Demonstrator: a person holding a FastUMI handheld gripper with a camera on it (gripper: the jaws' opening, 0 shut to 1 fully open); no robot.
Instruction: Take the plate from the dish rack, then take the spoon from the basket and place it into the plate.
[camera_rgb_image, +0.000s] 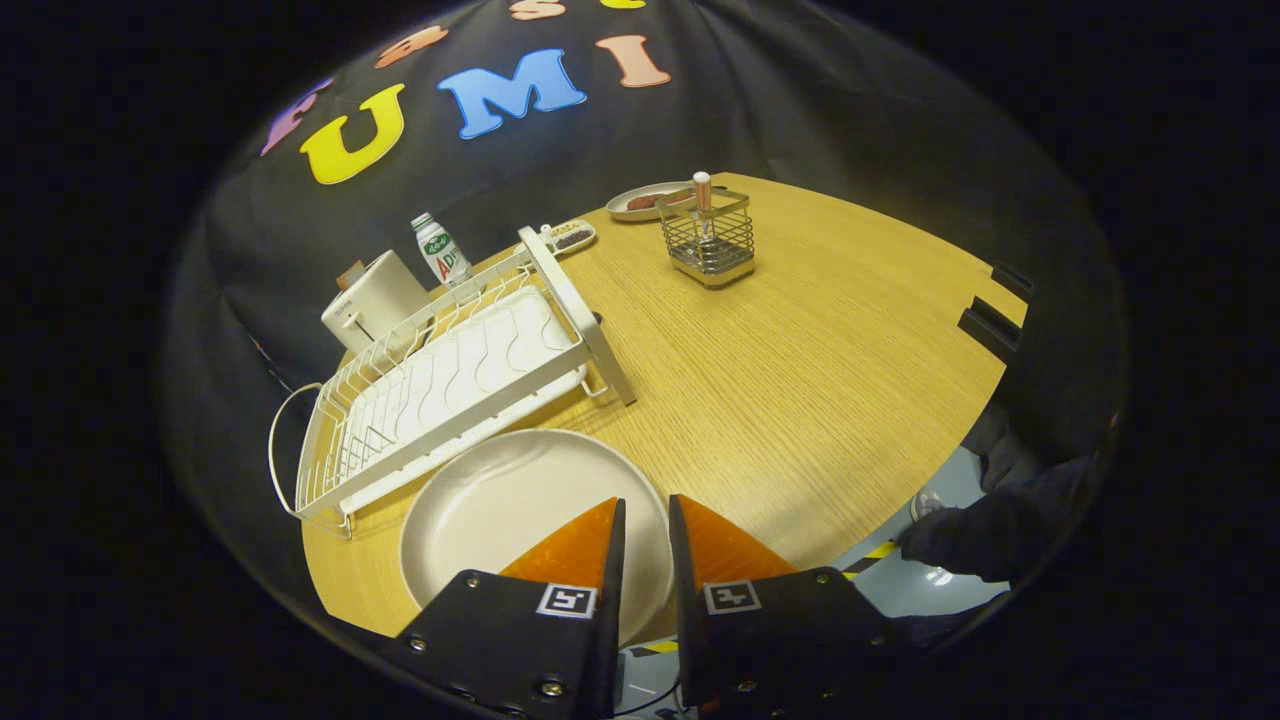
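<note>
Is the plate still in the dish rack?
No, it is out. The plate lies flat on the table beside the empty dish rack, under the gripper.

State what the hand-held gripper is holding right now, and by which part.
The hand-held gripper grips the plate by its near rim, both fingers closed on the edge; the plate sits on the table beside the dish rack.
</note>
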